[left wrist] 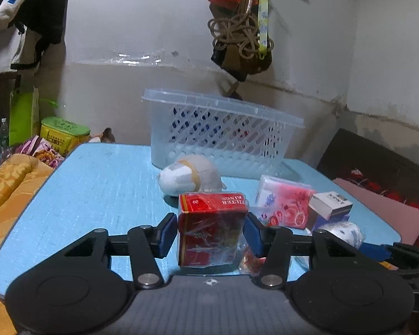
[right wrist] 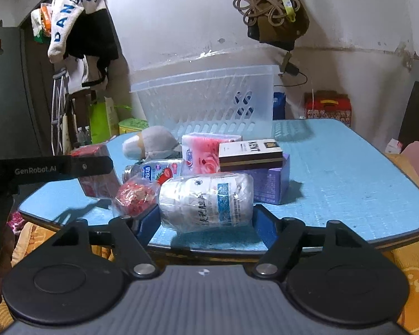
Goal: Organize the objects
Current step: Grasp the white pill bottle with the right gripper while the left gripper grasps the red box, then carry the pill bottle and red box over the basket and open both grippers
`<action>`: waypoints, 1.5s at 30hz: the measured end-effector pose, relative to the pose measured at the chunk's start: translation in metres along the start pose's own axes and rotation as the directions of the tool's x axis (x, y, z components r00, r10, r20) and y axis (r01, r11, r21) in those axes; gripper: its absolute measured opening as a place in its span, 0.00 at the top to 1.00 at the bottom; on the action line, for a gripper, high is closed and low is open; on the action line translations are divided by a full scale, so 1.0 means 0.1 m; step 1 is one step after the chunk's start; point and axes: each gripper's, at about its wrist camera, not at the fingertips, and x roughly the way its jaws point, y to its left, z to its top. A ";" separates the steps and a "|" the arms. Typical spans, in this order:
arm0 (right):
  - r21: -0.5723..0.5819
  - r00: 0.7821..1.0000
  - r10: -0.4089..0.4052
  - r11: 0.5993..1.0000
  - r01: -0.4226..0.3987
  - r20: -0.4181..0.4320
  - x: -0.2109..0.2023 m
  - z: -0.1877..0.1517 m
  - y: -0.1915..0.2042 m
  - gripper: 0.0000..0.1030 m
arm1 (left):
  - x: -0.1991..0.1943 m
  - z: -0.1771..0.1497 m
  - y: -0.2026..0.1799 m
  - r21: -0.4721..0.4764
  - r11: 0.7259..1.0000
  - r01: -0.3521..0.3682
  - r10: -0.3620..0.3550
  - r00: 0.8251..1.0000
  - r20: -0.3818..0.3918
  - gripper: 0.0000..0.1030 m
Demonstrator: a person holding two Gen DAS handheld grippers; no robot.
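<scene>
Red cigarette pack point(left wrist: 212, 227) stands upright on the blue counter point(left wrist: 97, 195), clamped by the left gripper point(left wrist: 211, 233), while the right gripper point(right wrist: 205, 217) brackets a lying white pill bottle point(right wrist: 206, 202), grip uncertain.

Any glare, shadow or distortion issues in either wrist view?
Left wrist: fisheye bends the blue table edge; the red cigarette pack's wrap shows mild glare. Right wrist: the white plastic-wrapped bottle glares, casting a hard shadow; corners vignette.
</scene>
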 end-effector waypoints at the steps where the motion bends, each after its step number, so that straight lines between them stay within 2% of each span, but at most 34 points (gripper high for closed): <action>1: 0.000 1.000 0.002 1.000 -0.002 0.007 -0.05 0.01 -0.01 0.28 | -0.03 0.00 0.00 0.001 1.000 0.000 0.000 1.000 0.012 0.46; 7: 0.017 0.996 0.006 1.000 -0.007 0.084 -0.29 0.17 -0.08 0.28 | -0.13 0.06 0.10 -0.015 1.000 0.007 -0.006 0.997 0.072 0.46; 14: 0.011 0.985 0.033 0.999 -0.035 0.167 -0.35 0.58 -0.18 0.28 | -0.22 0.21 0.23 -0.018 0.999 0.042 -0.039 0.990 0.136 0.46; 17: -0.031 0.983 0.061 0.998 -0.057 0.171 -0.17 0.93 -0.17 0.28 | -0.14 0.51 0.29 -0.013 0.994 0.106 -0.103 0.983 0.153 0.46; 19: -0.081 0.987 0.007 0.997 0.006 0.163 0.09 1.22 -0.11 0.28 | -0.05 0.80 0.29 0.012 0.993 0.121 -0.121 0.976 0.179 0.46; 21: -0.114 0.989 -0.010 0.993 0.027 0.147 0.38 1.51 -0.11 0.28 | 0.12 1.15 0.26 0.041 0.990 0.137 -0.142 0.970 0.195 0.46; 24: -0.133 0.995 -0.023 0.990 0.035 0.097 0.87 1.92 -0.17 0.28 | 0.57 1.68 0.22 0.032 0.984 0.173 -0.176 0.974 0.145 0.46; 28: -0.135 0.996 -0.074 0.989 0.068 -0.042 1.47 2.24 -0.25 0.28 | 1.20 2.08 0.17 -0.007 0.986 0.168 -0.167 0.985 0.028 0.46; 32: -0.116 0.991 -0.050 0.993 0.036 -0.122 1.75 2.24 -0.33 0.28 | 1.63 2.16 0.05 0.000 0.991 0.132 -0.132 0.988 -0.076 0.46; 35: -0.145 0.990 -0.043 0.989 0.023 -0.134 1.81 2.15 -0.31 0.28 | 1.71 2.08 0.01 0.012 0.994 0.110 -0.109 0.990 -0.093 0.46; 37: -0.168 0.991 -0.046 0.986 0.024 -0.125 1.84 2.11 -0.28 0.25 | 1.71 2.04 0.01 0.003 0.995 0.102 -0.101 0.992 -0.074 0.46; 38: -0.181 0.992 -0.039 0.983 0.017 -0.120 1.84 2.12 -0.27 0.21 | 1.71 2.03 0.01 0.014 0.995 0.095 -0.094 0.994 -0.057 0.44; 39: -0.190 0.993 -0.041 0.982 0.020 -0.109 1.82 2.13 -0.25 0.04 | 1.69 2.02 0.00 0.028 0.997 0.067 -0.066 0.997 -0.036 0.38; 40: -0.194 0.995 -0.061 0.980 0.044 -0.083 1.78 2.13 -0.23 0.00 | 1.67 2.03 0.02 0.038 0.999 0.038 -0.036 0.999 -0.031 0.14; 41: -0.195 0.996 -0.074 0.979 0.063 -0.049 1.72 2.14 -0.23 0.00 | 1.66 2.03 0.02 0.057 0.998 0.009 -0.008 1.000 -0.017 0.00; 43: -0.184 0.998 -0.066 0.981 0.066 0.005 1.59 2.17 -0.24 0.00 | 1.51 2.00 0.03 0.080 0.997 -0.022 0.019 0.999 0.040 0.00; 45: -0.156 0.999 -0.037 0.987 0.042 0.030 1.39 2.11 -0.28 0.00 | 1.28 1.94 0.07 0.070 0.998 -0.003 -0.004 0.995 0.100 0.00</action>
